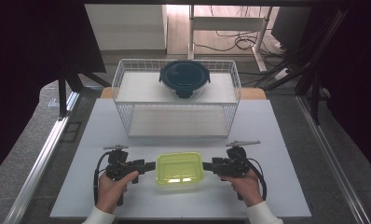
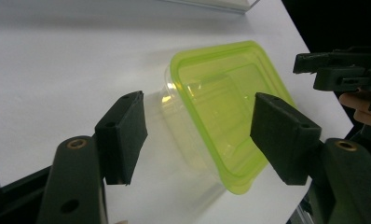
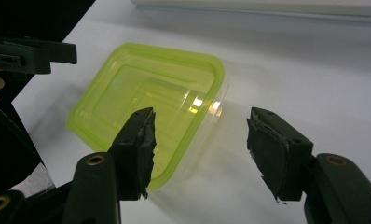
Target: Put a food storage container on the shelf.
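A yellow-green lidded container [image 1: 179, 168] lies flat on the white surface [image 1: 267, 140], in the lower middle of the high view. Its lid is translucent lime and its body clear plastic, as the left claw view [image 2: 221, 107] and the right claw view [image 3: 151, 102] show.

The left claw [image 1: 148, 165] sits at the container's left end in the high view, its tips just at the rim. In its own view the two black pads [image 2: 123, 135] stand apart with the container's near end between them and a gap on each side, so it is partly open and holding nothing.

The right claw [image 1: 206, 165] sits at the container's right end, tips at the rim. In its own view one pad [image 3: 139, 149] overlaps the lid's edge, and whether it touches I cannot tell; the other pad stands clear over bare surface. It too is partly open, with no grip.

A hand [image 1: 110, 191] with a white cuff holds each tool, both in the lower part of the high view.

Farther up the frame, at the centre, a white wire basket [image 1: 127, 79] stands on the surface. A round dark-lidded bowl [image 1: 184, 77] rests on its upper shelf.
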Motion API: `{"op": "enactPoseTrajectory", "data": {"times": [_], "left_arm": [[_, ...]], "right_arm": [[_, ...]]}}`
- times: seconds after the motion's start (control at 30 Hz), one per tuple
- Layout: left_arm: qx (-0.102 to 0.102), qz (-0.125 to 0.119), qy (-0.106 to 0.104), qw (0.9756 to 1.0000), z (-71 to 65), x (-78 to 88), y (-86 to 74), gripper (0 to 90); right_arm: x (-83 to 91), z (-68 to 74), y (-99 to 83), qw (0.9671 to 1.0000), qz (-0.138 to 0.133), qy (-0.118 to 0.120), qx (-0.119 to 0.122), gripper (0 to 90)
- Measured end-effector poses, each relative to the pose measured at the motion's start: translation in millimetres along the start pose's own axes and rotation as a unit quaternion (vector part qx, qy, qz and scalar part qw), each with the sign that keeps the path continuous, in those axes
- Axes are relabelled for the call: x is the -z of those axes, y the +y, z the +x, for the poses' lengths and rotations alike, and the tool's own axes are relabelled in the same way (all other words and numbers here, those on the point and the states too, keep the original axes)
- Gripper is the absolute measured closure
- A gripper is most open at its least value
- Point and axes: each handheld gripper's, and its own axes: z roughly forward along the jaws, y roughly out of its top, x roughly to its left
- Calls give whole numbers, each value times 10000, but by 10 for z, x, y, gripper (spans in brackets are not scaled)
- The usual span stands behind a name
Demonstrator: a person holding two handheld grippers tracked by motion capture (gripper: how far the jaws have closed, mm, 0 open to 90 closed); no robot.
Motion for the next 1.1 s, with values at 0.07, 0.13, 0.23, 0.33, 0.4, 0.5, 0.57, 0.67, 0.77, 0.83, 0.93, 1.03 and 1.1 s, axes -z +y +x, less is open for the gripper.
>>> {"op": "enactPoseTrajectory", "data": {"times": [0.07, 0.13, 0.23, 0.33, 0.4, 0.5, 0.57, 0.67, 0.77, 0.83, 0.93, 1.03, 1.1], "left_arm": [[-23, 46, -11, 10000, 13, -39, -9, 363], [-15, 121, -72, 9999, 22, -87, -19, 377], [-4, 219, -167, 9996, 39, -162, -28, 391], [20, 260, -240, 9994, 41, -203, -30, 414], [102, 245, -358, 9990, 56, -221, -37, 442], [206, 310, -422, 9984, 87, -260, -53, 467], [271, 313, -487, 9980, 105, -282, -63, 484], [281, 340, -512, 9977, 108, -302, -75, 516], [297, 379, -598, 9970, 94, -317, -83, 577], [245, 447, -588, 9970, 73, -332, -88, 638], [272, 428, -525, 9973, 48, -355, -106, 684], [422, 273, -581, 9970, 38, -326, -117, 732], [432, 239, -584, 9971, 37, -313, -117, 742]], "right_arm": [[-40, -6, 2, 10000, 46, 15, -32, 416], [-70, -21, -2, 9999, 75, 48, -89, 419], [-109, -63, -19, 9993, 121, 201, -308, 430], [-145, -88, -35, 9987, 164, 271, -397, 445], [-169, -103, -41, 9983, 188, 301, -459, 451], [-223, -106, -44, 9974, 211, 375, -586, 456], [-259, -95, -43, 9969, 248, 418, -626, 470], [-295, -100, -49, 9964, 290, 445, -665, 506], [-310, -119, -60, 9956, 336, 489, -732, 552], [-337, -121, -76, 9930, 418, 705, -851, 619], [-334, -126, -81, 9921, 425, 710, -939, 682], [-308, -122, -99, 9917, 429, 687, -998, 719], [-299, -111, -104, 9917, 415, 693, -998, 727]]}}
